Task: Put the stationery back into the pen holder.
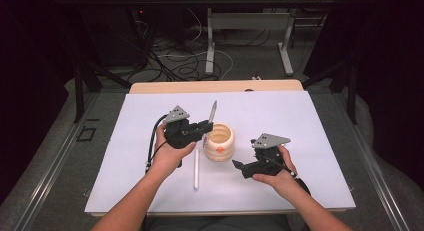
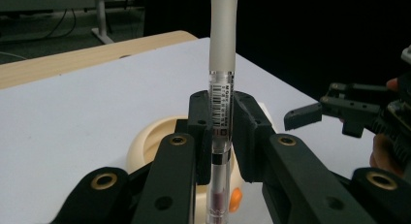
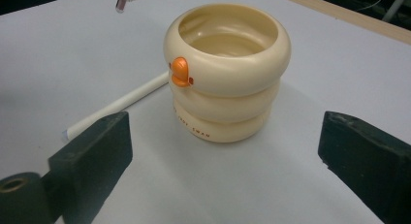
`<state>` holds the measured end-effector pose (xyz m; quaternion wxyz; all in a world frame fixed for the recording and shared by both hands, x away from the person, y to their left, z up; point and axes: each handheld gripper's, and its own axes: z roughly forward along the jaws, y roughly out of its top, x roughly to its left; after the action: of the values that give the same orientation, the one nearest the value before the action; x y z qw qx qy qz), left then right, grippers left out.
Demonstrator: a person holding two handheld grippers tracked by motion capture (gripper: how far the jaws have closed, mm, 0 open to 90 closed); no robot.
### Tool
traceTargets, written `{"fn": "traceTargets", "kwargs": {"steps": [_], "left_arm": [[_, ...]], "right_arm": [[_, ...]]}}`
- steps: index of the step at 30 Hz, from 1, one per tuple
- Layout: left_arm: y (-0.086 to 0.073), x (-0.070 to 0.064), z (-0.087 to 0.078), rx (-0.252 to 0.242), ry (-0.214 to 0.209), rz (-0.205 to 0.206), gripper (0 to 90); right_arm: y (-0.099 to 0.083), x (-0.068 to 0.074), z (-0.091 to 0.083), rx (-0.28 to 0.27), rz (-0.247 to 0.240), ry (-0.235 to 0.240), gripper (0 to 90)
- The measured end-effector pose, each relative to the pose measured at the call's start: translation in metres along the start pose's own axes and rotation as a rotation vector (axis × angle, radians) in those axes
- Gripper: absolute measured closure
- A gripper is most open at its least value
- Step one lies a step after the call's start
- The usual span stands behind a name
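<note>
Gripping clear pen (image 2: 221,112), left claw (image 2: 223,118)

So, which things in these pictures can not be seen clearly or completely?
- Pen in the left gripper: its top is cut off by the upper edge of the left gripper view.
- Small print near the base of the cream holder: too small to read in the right gripper view.
- White pen lying on the table: one end hidden behind the holder, the other behind a jaw of the right gripper.
</note>
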<state>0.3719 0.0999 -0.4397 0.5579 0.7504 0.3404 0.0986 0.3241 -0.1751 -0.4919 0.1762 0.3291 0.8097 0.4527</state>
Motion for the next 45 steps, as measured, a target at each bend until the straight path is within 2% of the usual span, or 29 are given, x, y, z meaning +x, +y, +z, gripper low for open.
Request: {"fn": "traceTargets", "kwargs": {"steps": [4,9,11,14,15,17,21,25,28,30,35,40,43,44,45], "left_arm": [[0.003,0.000,0.004,-0.037,0.015,-0.025,79.5],[0.005,0.002,0.008,-0.073,0.031,-0.031,79.5],[0.006,0.002,0.011,-0.088,0.035,-0.056,79.5],[0.006,0.003,0.016,-0.107,0.042,-0.063,79.5],[0.006,0.002,0.017,-0.112,0.045,-0.073,79.5],[0.005,0.002,0.021,-0.118,0.050,-0.076,79.5],[0.004,0.001,0.028,-0.125,0.063,-0.079,79.5],[0.000,0.003,0.035,-0.139,0.081,-0.104,79.5],[-0.006,0.004,0.041,-0.126,0.088,-0.118,79.5],[-0.012,0.005,0.045,-0.116,0.088,-0.136,79.5],[-0.025,0.007,0.054,-0.085,0.105,-0.151,79.5],[-0.033,0.010,0.059,-0.052,0.115,-0.192,79.4],[-0.036,0.010,0.060,-0.035,0.122,-0.200,79.3],[-0.036,0.010,0.060,-0.031,0.123,-0.202,79.3],[-0.037,0.011,0.060,-0.026,0.124,-0.205,79.3]], "right_arm": [[-0.001,-0.002,0.001,0.004,0.026,0.005,1.1],[-0.003,-0.004,0.002,0.004,0.053,0.015,0.0],[-0.004,-0.005,0.002,-0.002,0.057,0.012,0.0],[-0.005,-0.005,0.002,0.005,0.085,0.014,0.0],[-0.005,-0.006,0.002,0.016,0.085,0.019,0.0],[-0.007,-0.007,0.003,-0.004,0.102,0.015,0.0],[-0.008,-0.008,0.002,0.014,0.122,0.012,0.0],[-0.009,-0.009,0.002,0.008,0.125,0.011,0.0],[-0.009,-0.009,0.002,0.020,0.133,0.013,0.0],[-0.010,-0.010,0.003,0.021,0.122,0.015,0.0],[-0.011,-0.011,0.004,0.020,0.144,0.017,0.0],[-0.013,-0.012,0.004,0.028,0.149,0.020,0.0],[-0.014,-0.012,0.005,0.015,0.144,0.026,0.0],[-0.013,-0.012,0.004,0.045,0.143,0.027,0.0],[-0.014,-0.012,0.005,0.023,0.145,0.024,0.0]]}}
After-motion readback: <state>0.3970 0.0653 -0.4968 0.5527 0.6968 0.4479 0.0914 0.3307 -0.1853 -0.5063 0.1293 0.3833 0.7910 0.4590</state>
